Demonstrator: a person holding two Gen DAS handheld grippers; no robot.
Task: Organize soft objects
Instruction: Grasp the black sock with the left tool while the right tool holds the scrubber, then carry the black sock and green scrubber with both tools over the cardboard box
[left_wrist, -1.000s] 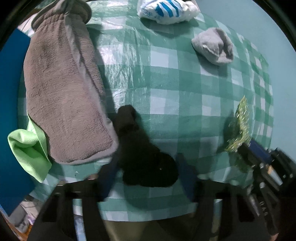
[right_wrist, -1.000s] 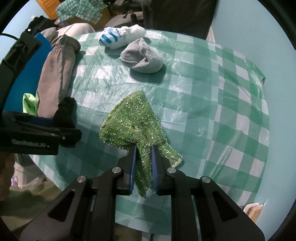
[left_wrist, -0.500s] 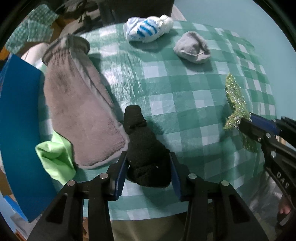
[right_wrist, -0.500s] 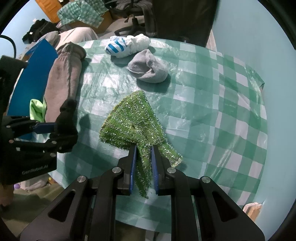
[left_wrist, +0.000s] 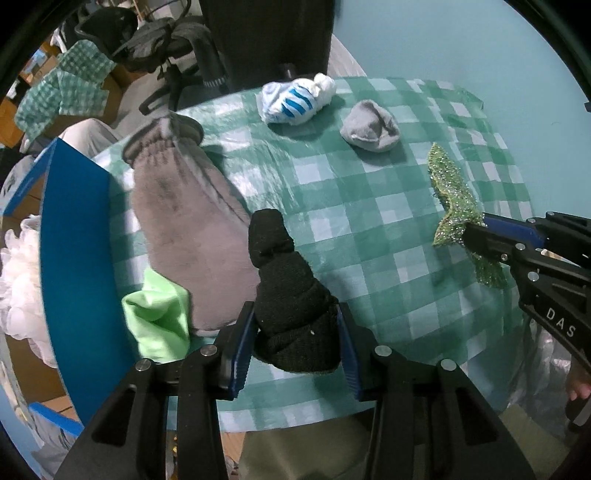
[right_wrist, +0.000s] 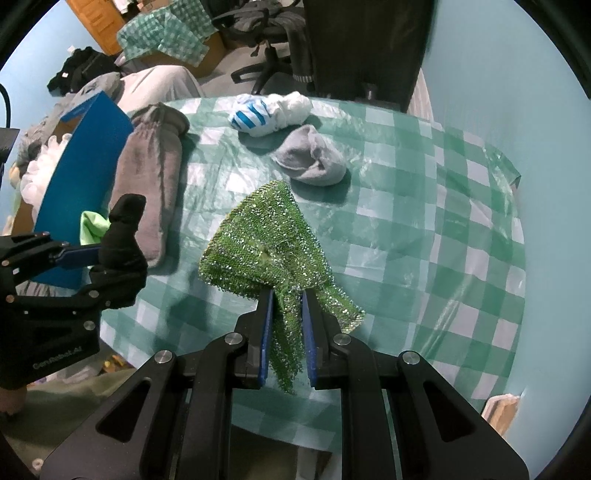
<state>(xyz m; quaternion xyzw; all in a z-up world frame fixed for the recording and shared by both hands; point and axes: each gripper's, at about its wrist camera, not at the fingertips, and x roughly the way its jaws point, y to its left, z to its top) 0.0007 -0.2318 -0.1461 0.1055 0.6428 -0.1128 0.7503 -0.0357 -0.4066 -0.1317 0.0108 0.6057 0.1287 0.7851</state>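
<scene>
A rolled black sock (left_wrist: 291, 295) sits between the blue pads of my left gripper (left_wrist: 295, 308), which is shut on it and holds it above the checked tablecloth (left_wrist: 369, 243). The right wrist view shows the same black sock (right_wrist: 123, 240) at the left, in the left gripper (right_wrist: 92, 258). My right gripper (right_wrist: 288, 293) is shut on a corner of a glittery green cloth (right_wrist: 266, 243). The cloth hangs from the pads, and its far end is still near the table. In the left wrist view, the green cloth (left_wrist: 448, 192) and the right gripper (left_wrist: 480, 236) are at the right edge.
On the table lie a long grey fleece piece (left_wrist: 184, 214), a light green cloth (left_wrist: 159, 325), a balled grey sock (left_wrist: 371, 125) and a blue-striped white sock bundle (left_wrist: 295, 98). A blue box (left_wrist: 74, 258) stands at the left edge. Office chairs stand behind.
My left gripper closed on the black sock and lifted it off the table. My right gripper rose a little with the green cloth still clamped in it.
</scene>
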